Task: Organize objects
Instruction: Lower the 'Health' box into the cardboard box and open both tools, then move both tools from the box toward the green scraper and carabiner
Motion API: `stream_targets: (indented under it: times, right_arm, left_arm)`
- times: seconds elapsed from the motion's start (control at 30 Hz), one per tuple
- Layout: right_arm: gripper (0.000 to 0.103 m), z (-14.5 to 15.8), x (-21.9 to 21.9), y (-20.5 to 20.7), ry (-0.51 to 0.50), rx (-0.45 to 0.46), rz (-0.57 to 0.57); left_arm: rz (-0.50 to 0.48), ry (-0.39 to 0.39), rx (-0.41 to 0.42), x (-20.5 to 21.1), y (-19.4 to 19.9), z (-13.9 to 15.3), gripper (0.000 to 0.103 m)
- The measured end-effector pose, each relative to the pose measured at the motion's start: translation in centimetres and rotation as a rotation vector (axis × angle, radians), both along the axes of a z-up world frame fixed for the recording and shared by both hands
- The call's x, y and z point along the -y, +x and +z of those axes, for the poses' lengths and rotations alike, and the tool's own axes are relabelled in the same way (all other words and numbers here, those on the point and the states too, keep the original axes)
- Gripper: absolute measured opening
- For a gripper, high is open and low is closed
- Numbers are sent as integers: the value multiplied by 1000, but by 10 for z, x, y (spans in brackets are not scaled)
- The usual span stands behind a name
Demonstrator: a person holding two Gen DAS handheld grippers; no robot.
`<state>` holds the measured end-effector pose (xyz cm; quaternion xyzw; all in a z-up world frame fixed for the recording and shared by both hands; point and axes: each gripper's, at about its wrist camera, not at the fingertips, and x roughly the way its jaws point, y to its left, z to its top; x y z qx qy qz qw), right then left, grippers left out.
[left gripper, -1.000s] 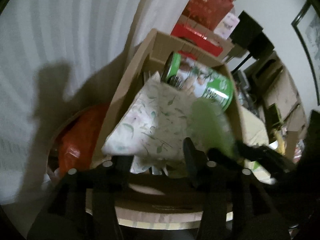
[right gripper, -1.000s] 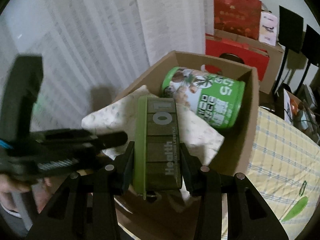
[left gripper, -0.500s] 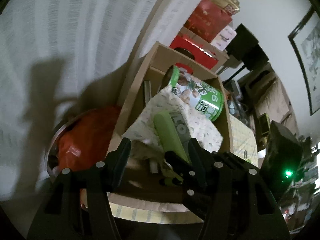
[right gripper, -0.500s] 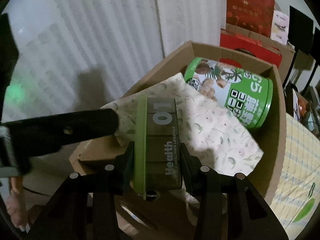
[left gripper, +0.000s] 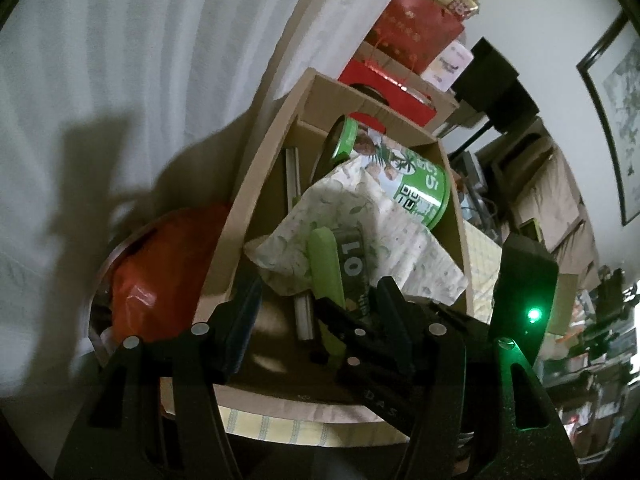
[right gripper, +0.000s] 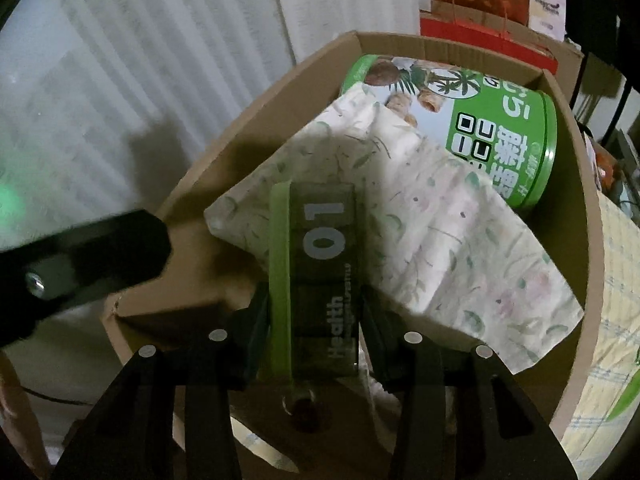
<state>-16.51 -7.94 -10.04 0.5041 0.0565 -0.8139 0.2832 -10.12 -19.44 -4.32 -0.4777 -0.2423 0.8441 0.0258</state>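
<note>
1. Left wrist view: the left gripper [left gripper: 316, 312] stands part-open with nothing between its fingers; both hang over the near edge of the cardboard box [left gripper: 256, 184]. Just ahead of its right finger, the right gripper [left gripper: 352, 308] reaches into the box with the green-edged pill organizer [left gripper: 340, 264], marked "01", between its jaws. Beyond that lie a leaf-printed tissue pack [left gripper: 360, 232] and a green snack tin [left gripper: 404, 176] on its side. Only this view shows the orange plastic bag [left gripper: 160, 272] in a round metal bowl [left gripper: 102, 264] outside the box, left of the left finger, and a framed picture [left gripper: 616, 112] far right.

2. Right wrist view: the right gripper [right gripper: 316, 336] has its jaws easing apart, with the pill organizer [right gripper: 316, 280] between them, its pads close against both sides. The organizer lies over the tissue pack [right gripper: 440, 240] inside the box [right gripper: 248, 152]; the tin [right gripper: 480, 128] lies past the fingertips, to the right. This view alone shows a yellow checked tablecloth [right gripper: 612, 320] right of the box, and the organizer's "Health" lettering.
</note>
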Motion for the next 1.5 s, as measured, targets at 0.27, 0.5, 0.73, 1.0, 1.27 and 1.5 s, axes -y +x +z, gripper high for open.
stream_targets:
  times: [0.27,0.5,0.73,1.0,1.27,1.5]
  right_arm:
    - [50,12,-13,10,5,-26,13]
    - [55,41,-37,23,-26,-91,3]
    - [63,76,-82,37,-32,-192,-73]
    - [63,86,-133,43,39,-239,-156]
    - [63,96,-185,49,28,-246,-244]
    - [69,103,-225,53,33,-259,-319]
  left_arm:
    - [-4,-8,-20,-6,2,5,63]
    - [-35,-46,-48,-20,4,17,71]
    - [-78,-101,-93,-46,8,29,86]
    - [-152,-130,-117,-86,4,41,95]
    - [-228,-145,-123,-131,3,43,96]
    - [-272,-163,-139,-163,2,45,100]
